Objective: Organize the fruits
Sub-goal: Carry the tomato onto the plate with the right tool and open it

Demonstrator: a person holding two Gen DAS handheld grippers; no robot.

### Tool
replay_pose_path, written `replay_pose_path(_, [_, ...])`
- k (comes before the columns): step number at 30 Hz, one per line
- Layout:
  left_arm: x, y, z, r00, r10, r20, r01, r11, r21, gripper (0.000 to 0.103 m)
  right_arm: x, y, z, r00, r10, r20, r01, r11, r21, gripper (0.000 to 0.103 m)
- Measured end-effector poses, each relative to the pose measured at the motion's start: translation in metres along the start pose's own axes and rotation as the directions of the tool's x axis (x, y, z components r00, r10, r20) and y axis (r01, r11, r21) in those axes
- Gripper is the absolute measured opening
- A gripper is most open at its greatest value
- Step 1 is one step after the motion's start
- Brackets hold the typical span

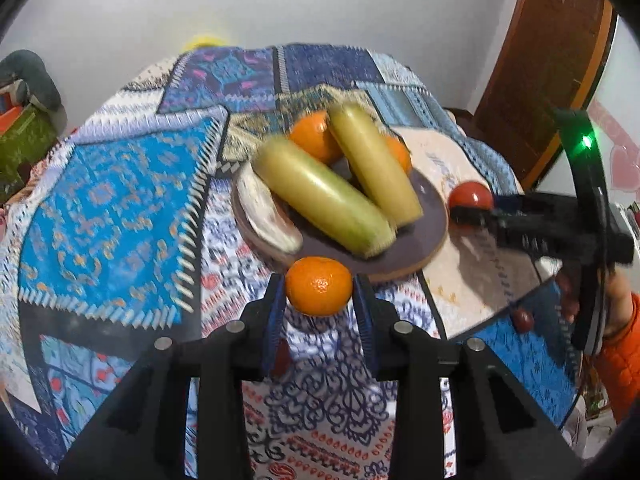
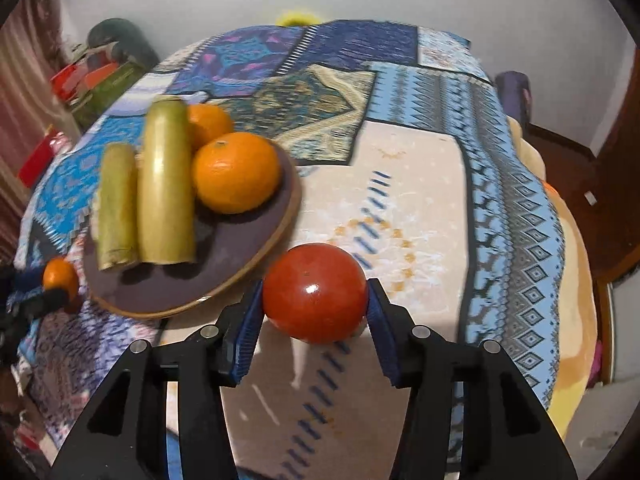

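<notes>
A round dark plate point(image 1: 424, 232) point(image 2: 240, 248) on the patterned tablecloth holds two yellow-green corn cobs point(image 1: 324, 196) point(image 2: 166, 188), two oranges point(image 1: 314, 136) point(image 2: 236, 172) and a pale banana-like fruit point(image 1: 266, 212). My left gripper point(image 1: 319, 286) is shut on a third orange point(image 1: 319, 286), just in front of the plate's near rim; it shows small in the right wrist view point(image 2: 60, 278). My right gripper point(image 2: 316, 292) is shut on a red tomato point(image 2: 316, 292) right of the plate; the tomato also shows in the left wrist view point(image 1: 470, 196).
The table is covered with a blue patchwork cloth point(image 1: 112, 208) point(image 2: 420, 184). A brown wooden door point(image 1: 540, 60) stands at the right. Boxes and clutter point(image 2: 96, 76) sit beyond the table's left edge. A white wall is behind.
</notes>
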State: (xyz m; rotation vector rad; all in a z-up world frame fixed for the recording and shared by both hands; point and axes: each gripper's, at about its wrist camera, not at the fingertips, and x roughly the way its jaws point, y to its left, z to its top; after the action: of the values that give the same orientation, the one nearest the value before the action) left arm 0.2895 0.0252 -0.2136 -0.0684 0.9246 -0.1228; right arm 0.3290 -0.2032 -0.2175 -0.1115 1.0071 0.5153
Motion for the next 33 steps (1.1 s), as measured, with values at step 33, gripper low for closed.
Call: replay_pose_path(33, [0.037, 0.005, 0.021, 1.0, 0.016, -0.012, -0.016, 1.0, -0.001, 0.04, 0.009, 0.031, 0.028, 0.997, 0.05, 0.055, -0.048, 0.998, -0.038, 0.048])
